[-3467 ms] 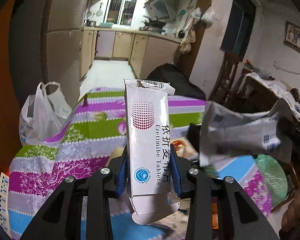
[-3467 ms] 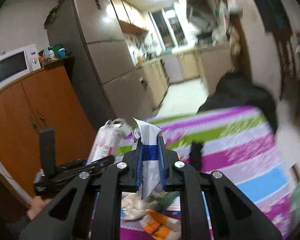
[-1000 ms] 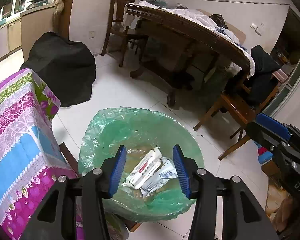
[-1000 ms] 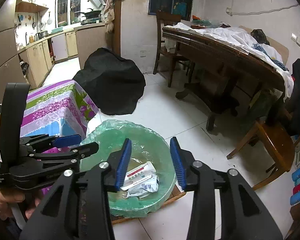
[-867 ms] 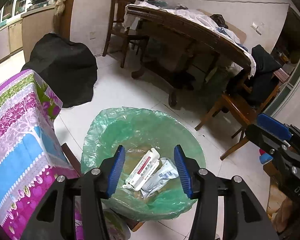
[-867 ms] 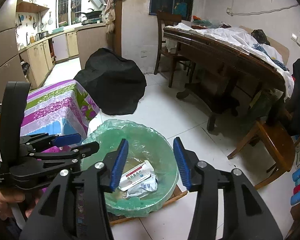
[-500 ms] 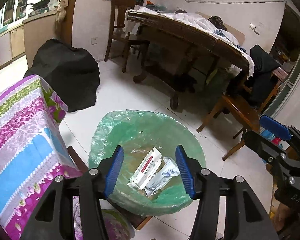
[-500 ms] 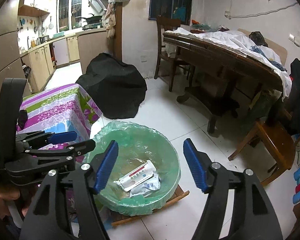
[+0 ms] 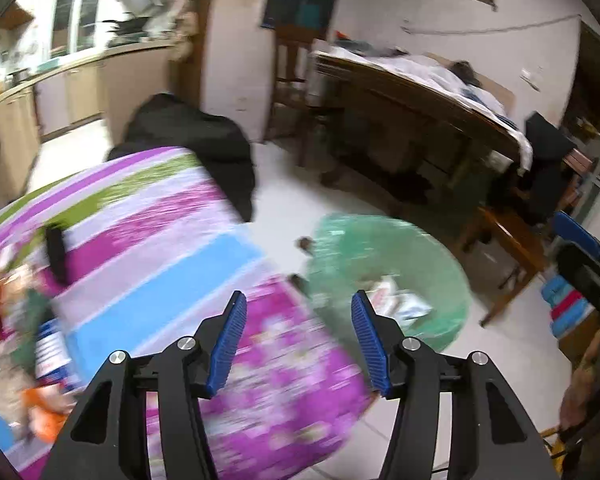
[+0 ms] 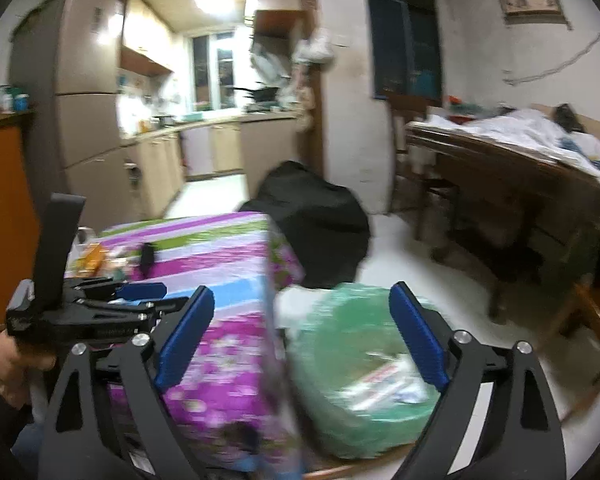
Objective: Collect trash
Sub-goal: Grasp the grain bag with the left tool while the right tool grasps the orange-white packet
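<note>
A bin lined with a green bag (image 9: 396, 264) (image 10: 352, 344) stands on the floor by the table's corner, with white cartons and wrappers (image 9: 396, 300) (image 10: 384, 384) inside. My left gripper (image 9: 296, 336) hangs over the corner of the striped tablecloth (image 9: 148, 240), its jaws opening with nothing between them. My right gripper (image 10: 300, 336) is over the gap between table and bin, its jaws opening wide and empty. More trash (image 9: 16, 320) lies blurred at the table's left end. The left gripper's body (image 10: 88, 312) also shows in the right wrist view, held by a hand (image 10: 4, 364).
A black covered object (image 10: 316, 216) sits on the floor behind the table (image 10: 204, 248). A big wooden table (image 9: 420, 92) piled with cloth and wooden chairs (image 9: 508, 240) stand to the right. Kitchen cabinets (image 10: 220, 148) and a fridge (image 10: 84, 92) lie at the back left.
Both grippers have swung left, from above the bin back over the tablecloth, and the views are blurred. Both pairs of jaws stand wider, the right far more so.
</note>
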Tool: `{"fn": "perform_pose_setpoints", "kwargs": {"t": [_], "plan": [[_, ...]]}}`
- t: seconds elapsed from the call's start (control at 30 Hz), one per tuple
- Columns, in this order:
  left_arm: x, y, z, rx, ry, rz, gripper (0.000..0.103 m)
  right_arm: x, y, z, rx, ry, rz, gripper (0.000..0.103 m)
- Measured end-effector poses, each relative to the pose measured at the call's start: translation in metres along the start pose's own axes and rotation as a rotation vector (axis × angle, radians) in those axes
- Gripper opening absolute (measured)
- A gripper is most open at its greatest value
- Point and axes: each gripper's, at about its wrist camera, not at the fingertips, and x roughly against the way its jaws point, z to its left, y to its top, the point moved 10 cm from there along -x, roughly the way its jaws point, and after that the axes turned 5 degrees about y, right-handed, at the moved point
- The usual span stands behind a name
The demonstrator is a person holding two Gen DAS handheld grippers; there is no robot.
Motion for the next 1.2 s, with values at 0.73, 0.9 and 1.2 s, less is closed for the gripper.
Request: {"fn": "perform_pose_setpoints", "kwargs": {"t": [0.73,0.9,1.2], "plan": [[0.068,-0.133,0.292,0.240,0.209,0.023,0.083,-0.057,-0.065,0.196,0.164,0.361,0.200,0.090],[0.060,-0.124,0.299,0.282,0.204,0.026,0.070,-0.059,-0.074,0.214,0.199,0.412,0.231,0.090],[0.068,-0.135,0.298,0.298,0.203,0.019,0.057,-0.097,-0.074,0.262,0.202,0.579,0.277,0.089]]}}
